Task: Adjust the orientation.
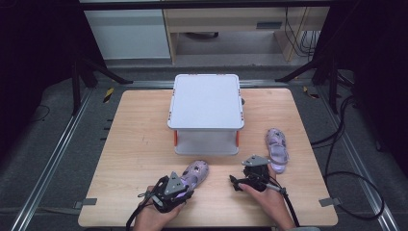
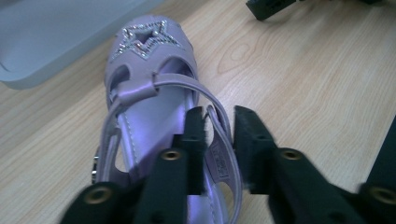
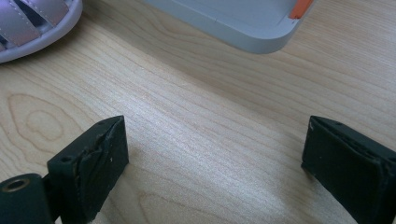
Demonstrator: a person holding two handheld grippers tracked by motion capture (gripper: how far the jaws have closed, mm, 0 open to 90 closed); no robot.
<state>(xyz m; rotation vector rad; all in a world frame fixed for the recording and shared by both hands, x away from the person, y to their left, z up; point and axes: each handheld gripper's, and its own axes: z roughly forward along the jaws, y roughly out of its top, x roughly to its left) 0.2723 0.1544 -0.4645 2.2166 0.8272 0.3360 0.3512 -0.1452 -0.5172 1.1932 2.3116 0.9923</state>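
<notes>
A: Where does the sandal (image 2: 149,107) sit against the left gripper (image 2: 219,140)?

B: Right under it on the table (image 1: 139,144), toe with the star pointing away from the jaws toward the grey box (image 1: 207,113). The thin side strap (image 2: 223,135) runs up through the gap between the two jaws.

A: Is it gripped?

B: I doubt it. The jaws stand a little apart, and there seems to be a sliver of air on each side of the strap, though the near edge is blurred, so I can't swear that no pad brushes it. I'd call them parted around the strap, not clamped.

A: So how should this step be done well?

B: If the aim is to set the sandal down, spread the jaws wider before lifting, and pull straight back along the strap so it doesn't snag and drag the sandal. If the aim is to pick it up, close squarely on the strap.

A: And the right gripper (image 1: 243,180)?

B: Jaws wide open over bare wood, nothing between them. The second sandal (image 1: 277,149) lies beyond and to the side of those jaws, near the box corner.
</notes>
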